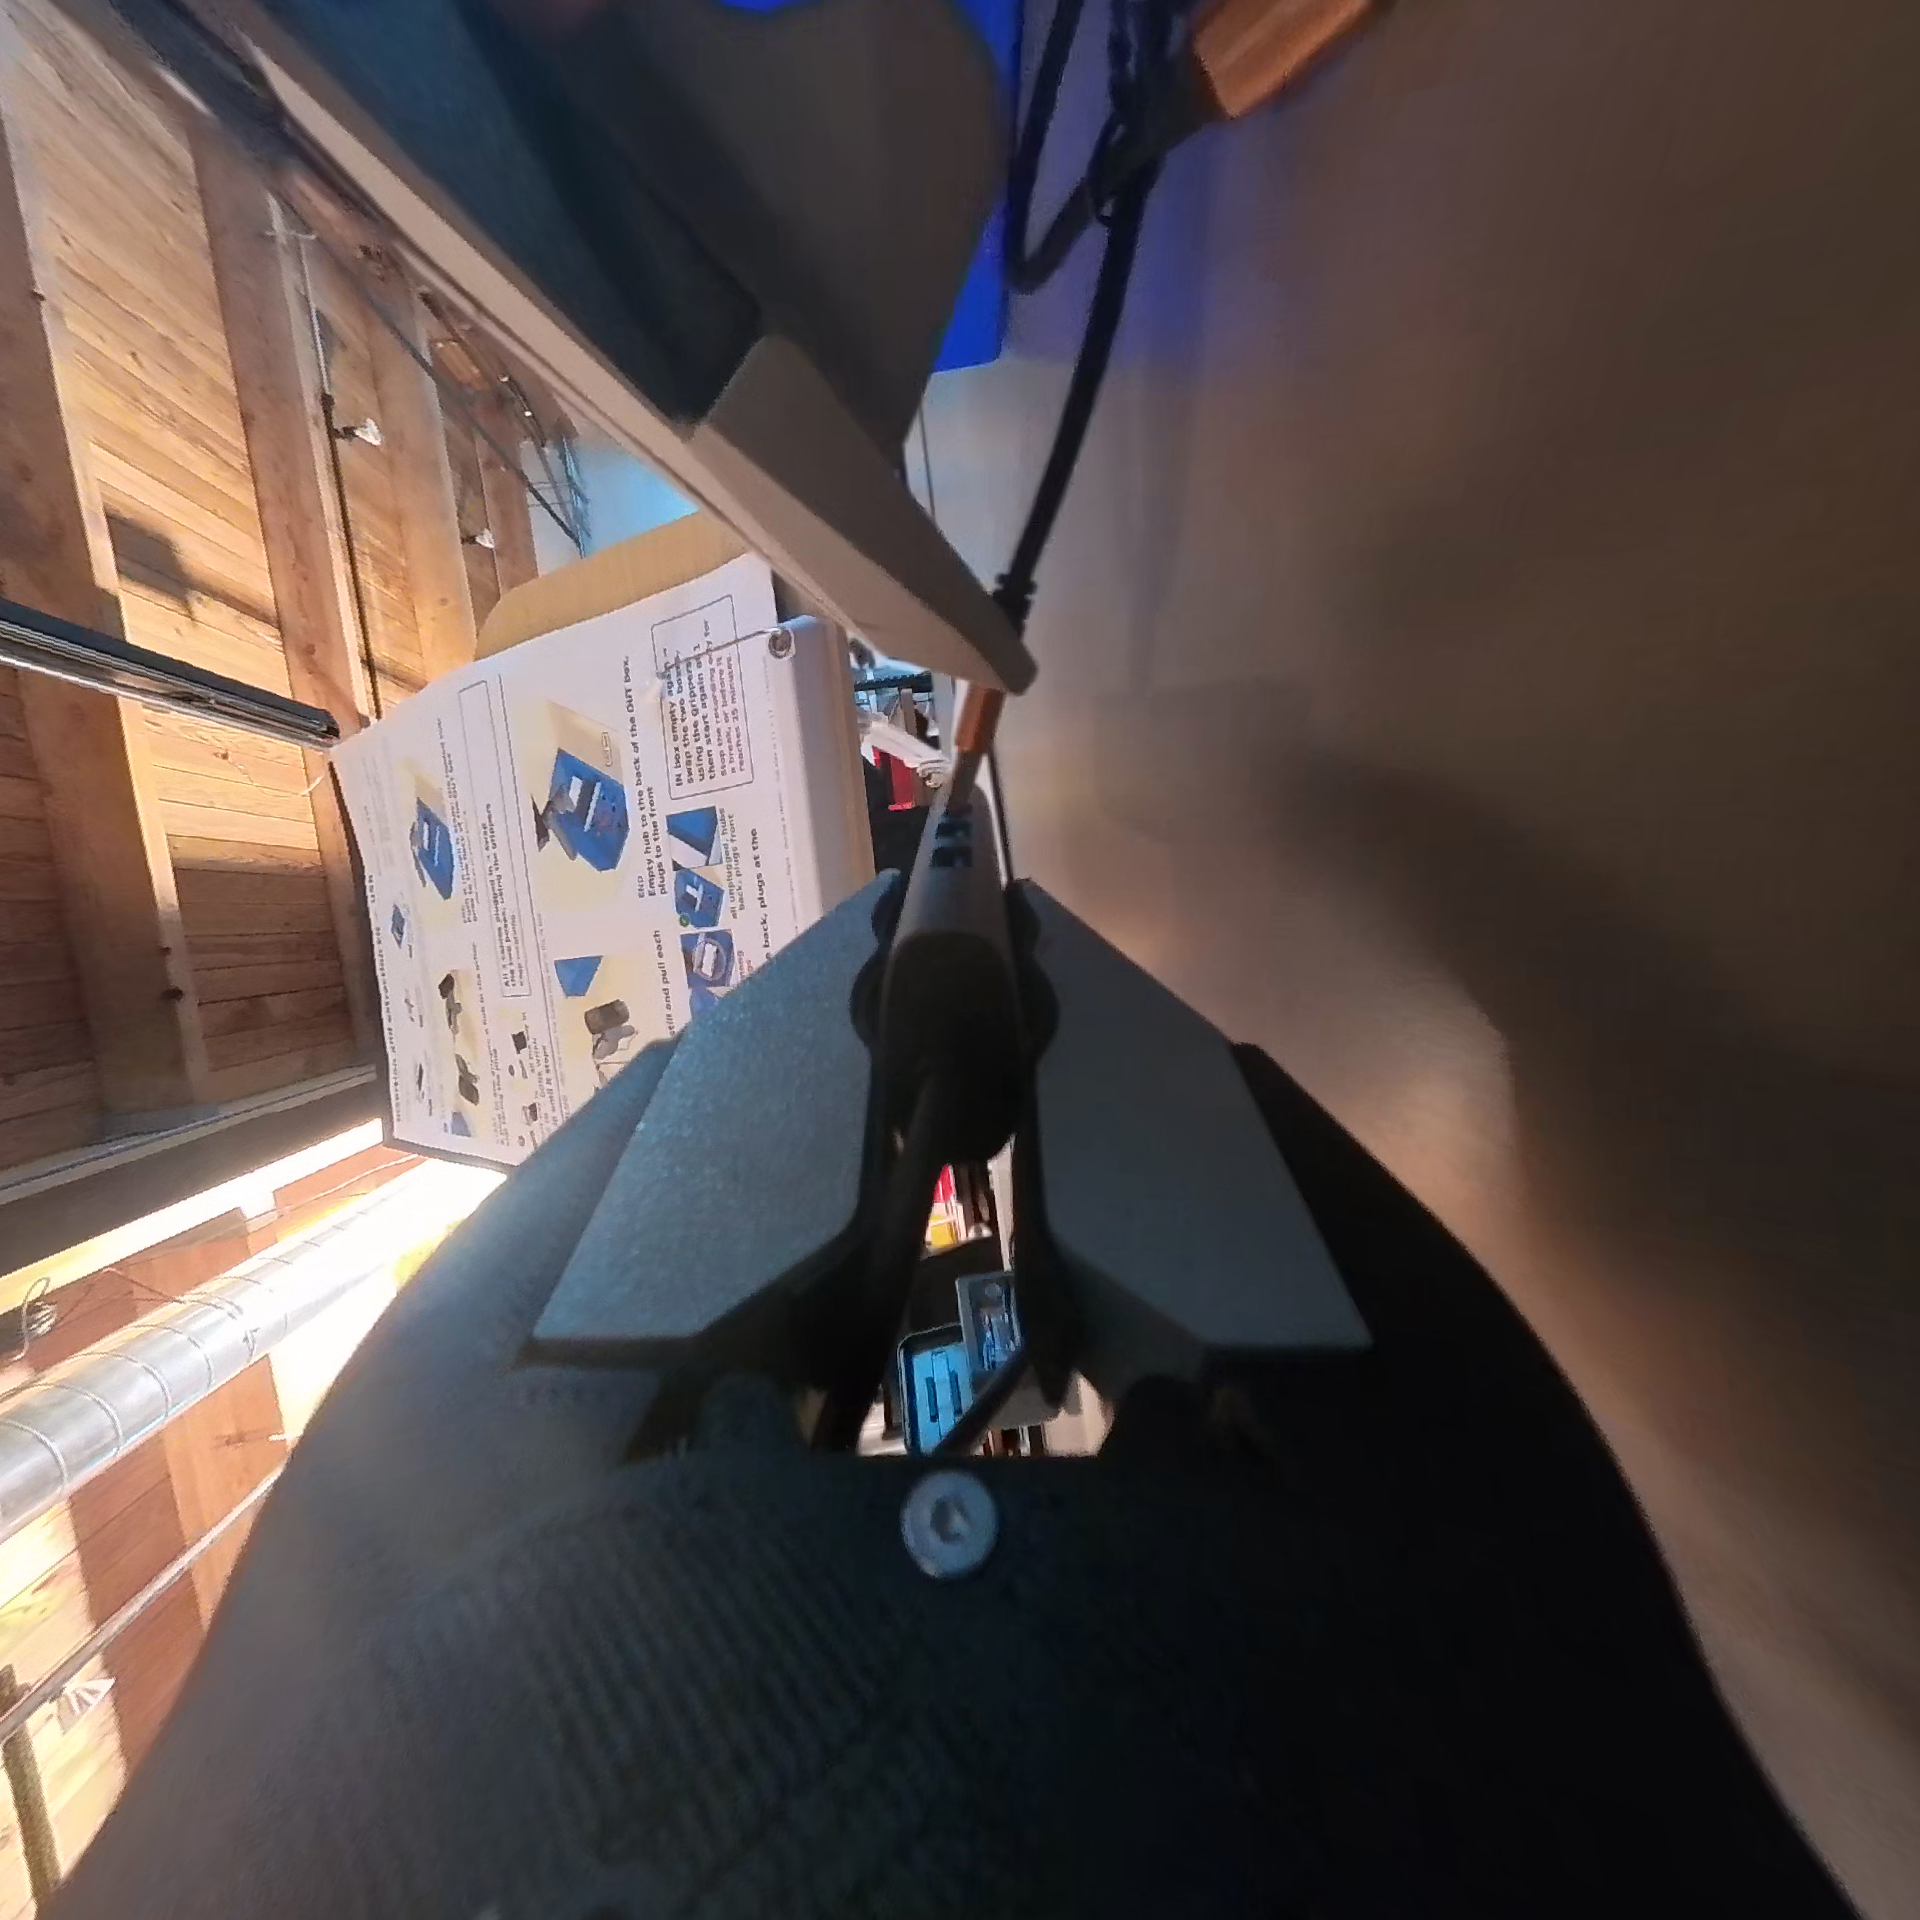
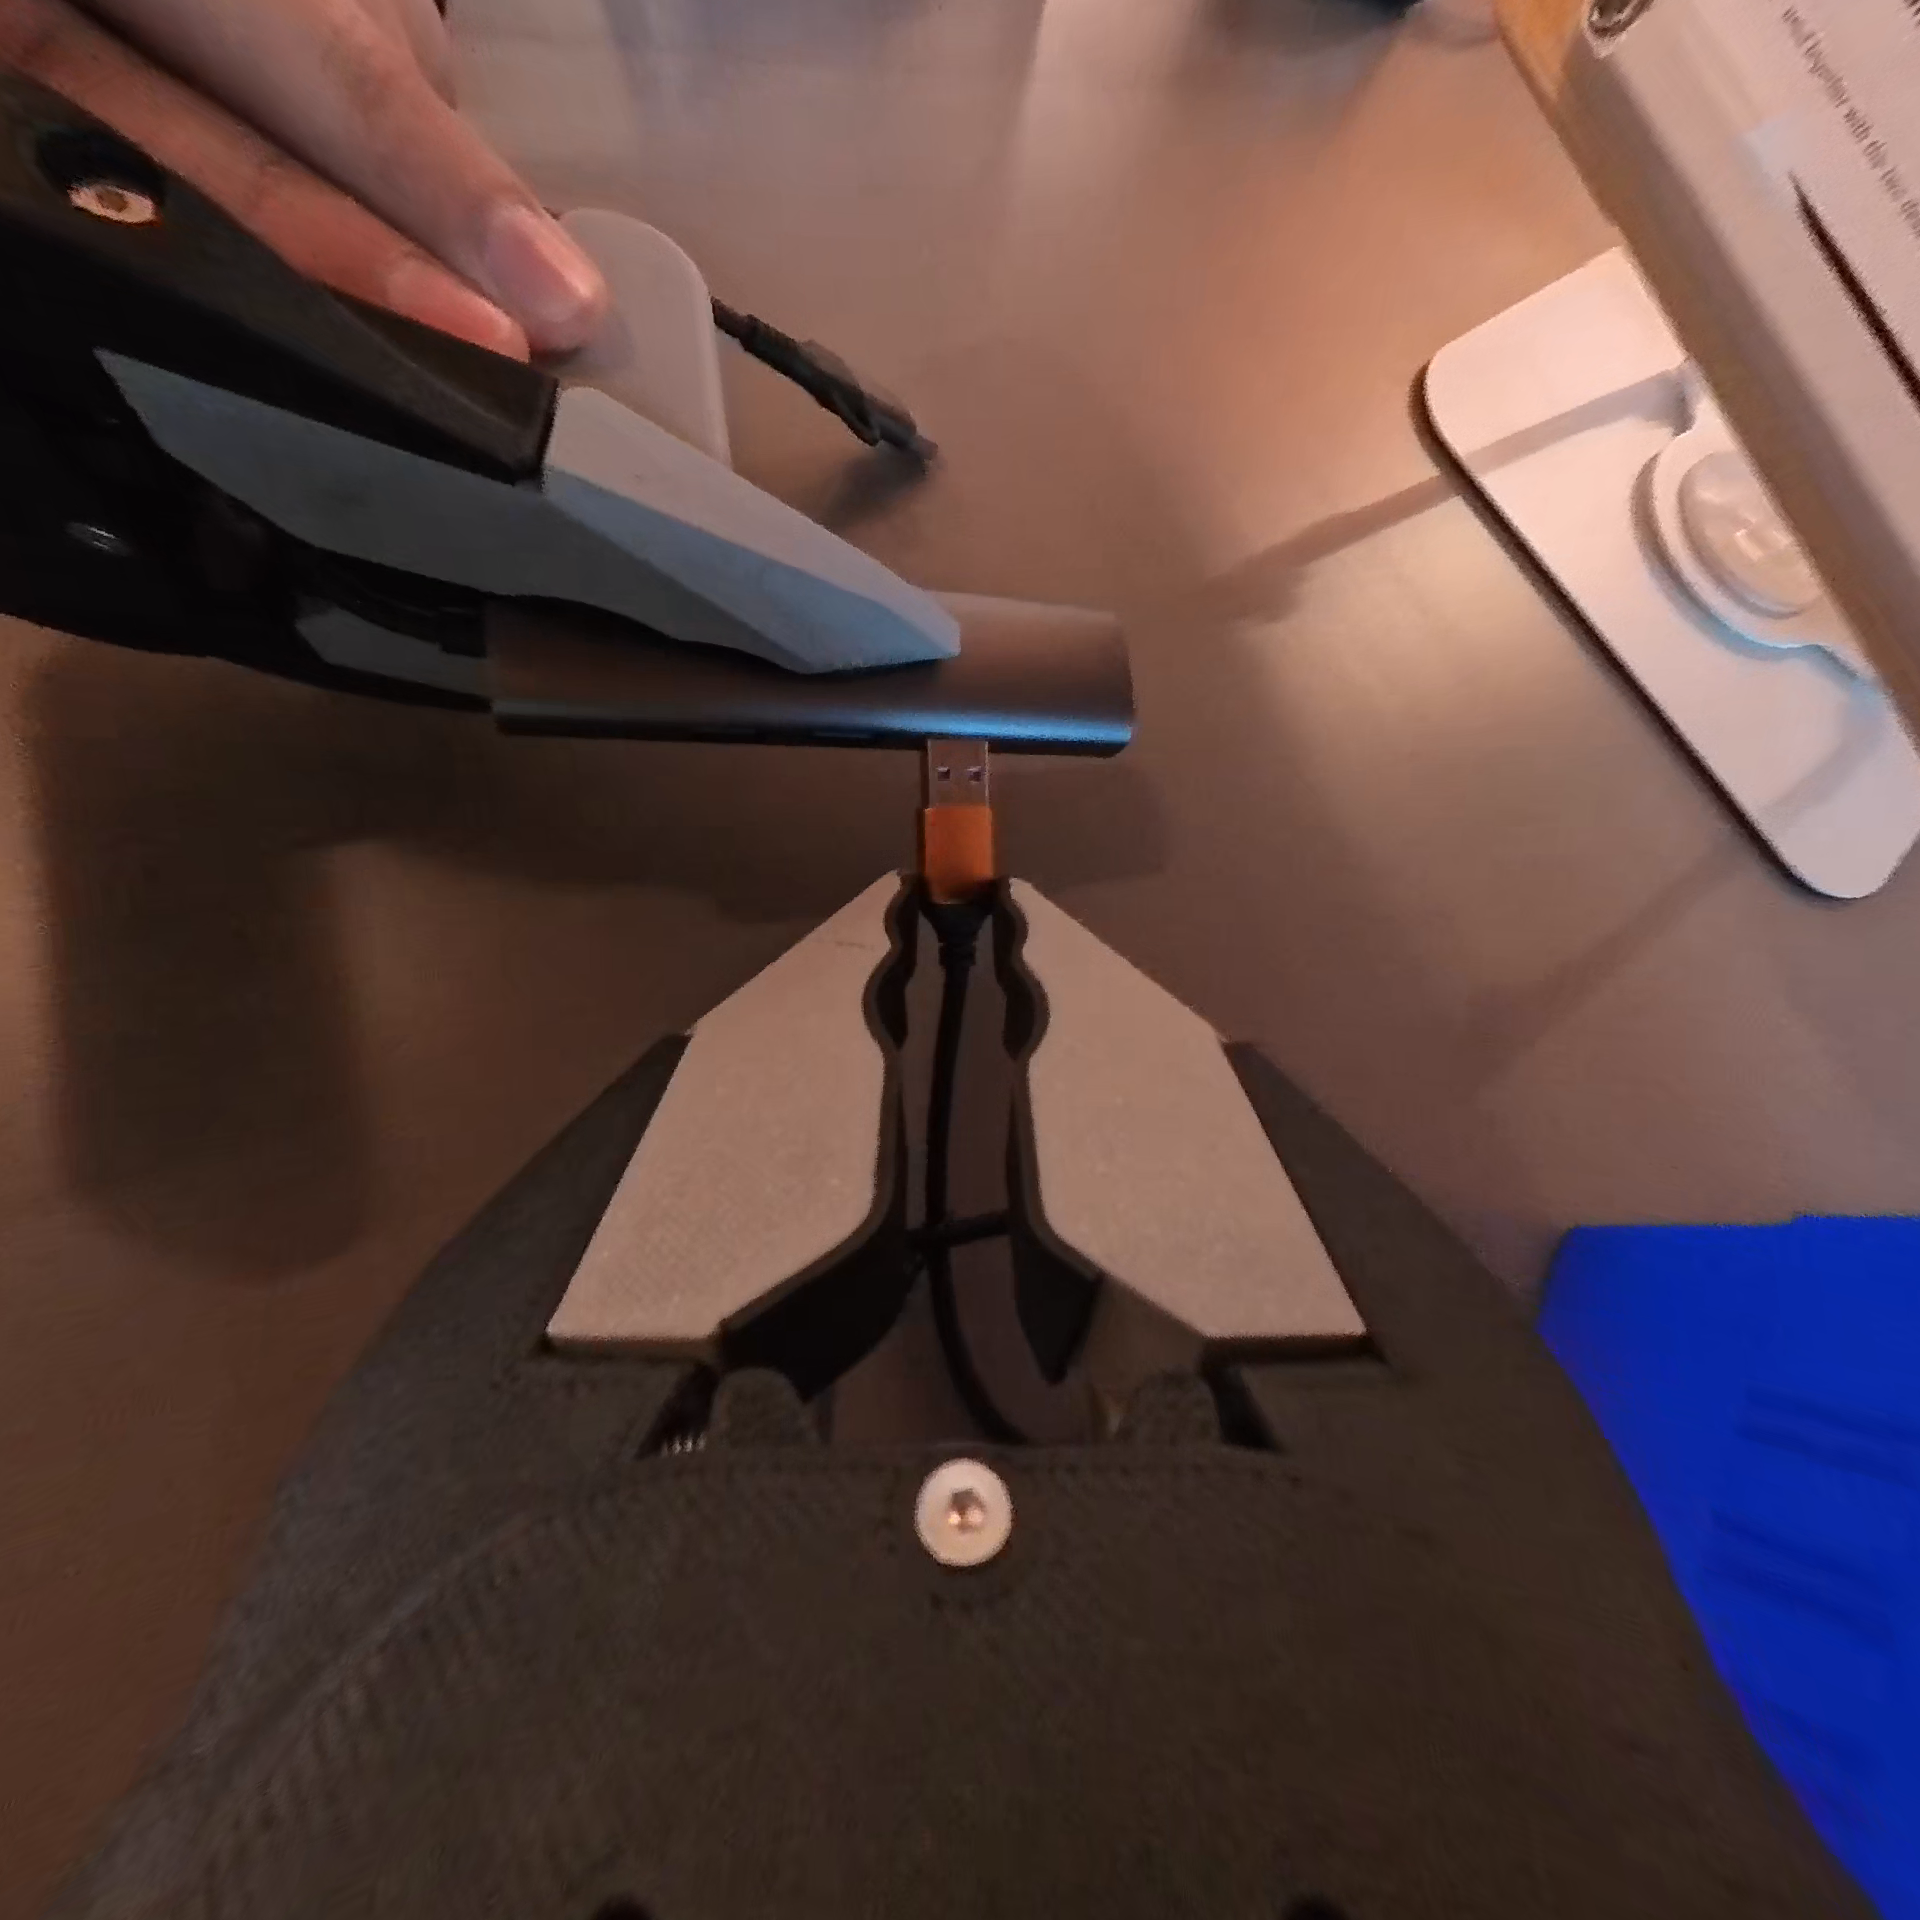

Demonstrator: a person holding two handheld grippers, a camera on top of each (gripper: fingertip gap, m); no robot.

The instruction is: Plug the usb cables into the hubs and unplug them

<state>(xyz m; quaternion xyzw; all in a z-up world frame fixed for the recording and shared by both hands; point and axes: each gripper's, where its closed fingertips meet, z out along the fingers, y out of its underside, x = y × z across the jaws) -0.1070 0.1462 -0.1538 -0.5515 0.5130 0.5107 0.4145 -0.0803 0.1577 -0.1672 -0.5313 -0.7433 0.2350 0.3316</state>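
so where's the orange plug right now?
Right wrist view, centre: the orange plug is pinched at the right gripper tips, its metal end at the side of the grey hub held by the left gripper.

White stand base point(image 2: 1538, 582) crowds the table's point(image 2: 1195, 364) right; its middle lies open

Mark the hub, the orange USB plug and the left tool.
hub point(image 2: 1029, 681): right wrist view, grey top face near its free end.
orange USB plug point(image 2: 958, 854): right wrist view, orange housing behind the metal tip.
left tool point(image 2: 883, 634): right wrist view, fingertip end clamping the hub.
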